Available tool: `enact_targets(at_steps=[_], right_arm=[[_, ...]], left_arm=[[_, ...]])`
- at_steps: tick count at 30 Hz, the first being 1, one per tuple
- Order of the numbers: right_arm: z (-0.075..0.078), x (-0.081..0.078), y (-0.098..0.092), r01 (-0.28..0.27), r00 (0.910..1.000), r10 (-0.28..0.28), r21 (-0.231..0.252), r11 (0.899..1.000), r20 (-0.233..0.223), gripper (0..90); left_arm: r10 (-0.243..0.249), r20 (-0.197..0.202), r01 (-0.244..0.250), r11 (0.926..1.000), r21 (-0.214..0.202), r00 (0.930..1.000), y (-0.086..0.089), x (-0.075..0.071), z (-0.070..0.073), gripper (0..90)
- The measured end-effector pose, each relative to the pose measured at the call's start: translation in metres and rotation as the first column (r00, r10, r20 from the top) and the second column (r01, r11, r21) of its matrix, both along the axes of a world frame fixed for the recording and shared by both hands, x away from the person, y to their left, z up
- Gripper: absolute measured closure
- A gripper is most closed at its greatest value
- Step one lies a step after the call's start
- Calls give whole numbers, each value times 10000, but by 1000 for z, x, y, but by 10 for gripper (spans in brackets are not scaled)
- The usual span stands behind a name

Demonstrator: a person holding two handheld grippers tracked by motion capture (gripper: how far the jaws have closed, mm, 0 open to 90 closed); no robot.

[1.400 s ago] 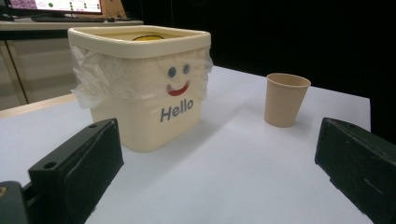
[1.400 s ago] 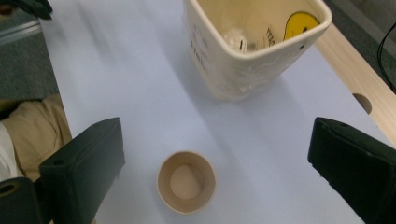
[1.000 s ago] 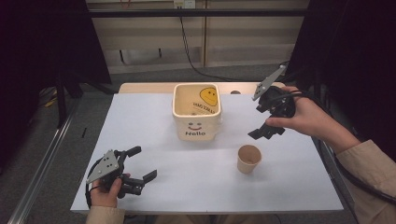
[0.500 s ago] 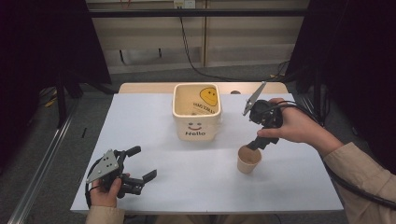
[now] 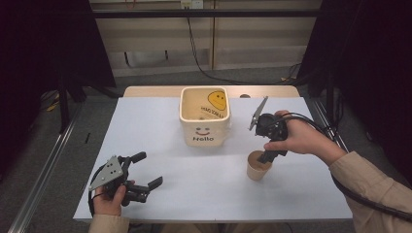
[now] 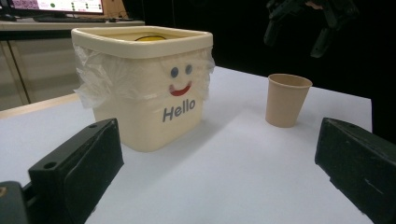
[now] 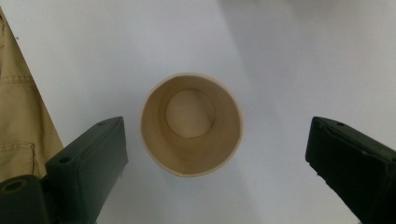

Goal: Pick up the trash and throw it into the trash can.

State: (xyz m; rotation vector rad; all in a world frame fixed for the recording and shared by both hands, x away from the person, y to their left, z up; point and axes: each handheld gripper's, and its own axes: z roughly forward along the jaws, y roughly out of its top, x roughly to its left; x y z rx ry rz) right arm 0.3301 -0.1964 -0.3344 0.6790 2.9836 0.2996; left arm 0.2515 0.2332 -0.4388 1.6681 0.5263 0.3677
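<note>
- Cup (image 5: 257,166), empty and upright, stands right of the bucket (image 5: 204,116).
- Right gripper (image 7: 215,154) hangs above it, jaws spread, just been closing slightly.
- Left gripper (image 5: 144,170) rests near-left, spread.

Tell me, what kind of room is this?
Probably a lab or test room, not a home: a plain white table ringed by black curtains, loose cables on the grey floor, and a computer monitor behind.

Cup (image 5: 257,168) right of the bin (image 5: 205,116) (nearer the table (image 5: 160,126) front)
</note>
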Motion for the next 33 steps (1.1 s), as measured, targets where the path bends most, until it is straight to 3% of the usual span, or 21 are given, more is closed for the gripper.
enact_targets(at_steps=[18,33], right_arm=[[-27,-2,2,-335,9979,309,-440,9985,-577,56],[-39,-4,8,-573,9933,503,-659,9962,-1037,54]], left_arm=[[15,-29,-15,10000,67,10000,-1,0,0,7],[48,-76,-47,9999,114,10000,0,0,0,8]])
